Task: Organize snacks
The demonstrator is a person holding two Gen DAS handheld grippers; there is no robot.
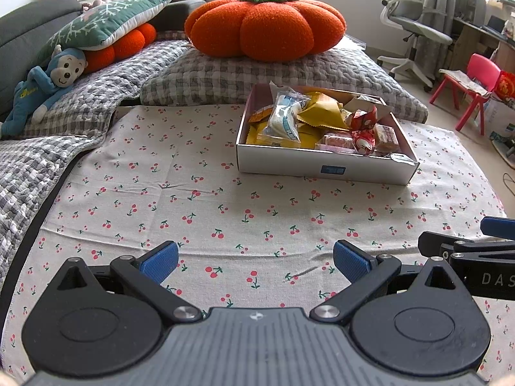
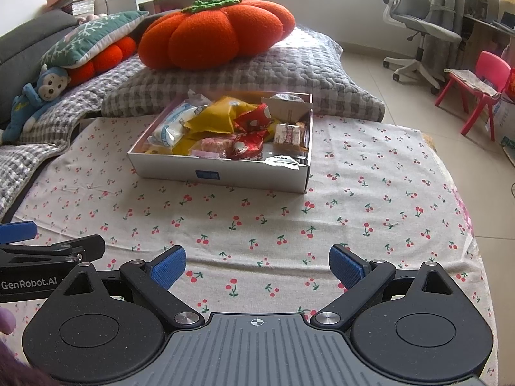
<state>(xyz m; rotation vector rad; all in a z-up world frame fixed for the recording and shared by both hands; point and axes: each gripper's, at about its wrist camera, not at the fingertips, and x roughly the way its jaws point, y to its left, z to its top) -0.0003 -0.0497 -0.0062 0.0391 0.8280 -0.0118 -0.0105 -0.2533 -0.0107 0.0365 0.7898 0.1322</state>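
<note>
A white cardboard box (image 1: 322,169) (image 2: 180,172) full of wrapped snacks sits on the cherry-print cloth (image 1: 193,212) (image 2: 370,193). Inside lie a yellow packet (image 1: 322,112) (image 2: 222,112), a white-and-blue packet (image 1: 285,119) (image 2: 170,127) and red-wrapped snacks (image 1: 363,128) (image 2: 251,135). My left gripper (image 1: 256,262) is open and empty, low over the cloth, well short of the box. My right gripper (image 2: 257,265) is open and empty, beside the left one; its finger shows at the right edge of the left wrist view (image 1: 463,247).
Behind the box lie a grey checked pillow (image 1: 289,70) (image 2: 289,67) and an orange pumpkin cushion (image 1: 264,25) (image 2: 212,35). A blue monkey toy (image 1: 42,87) (image 2: 35,93) and a green cushion (image 1: 103,22) lie at left. An office chair (image 1: 415,29) and a pink chair (image 1: 470,83) stand right.
</note>
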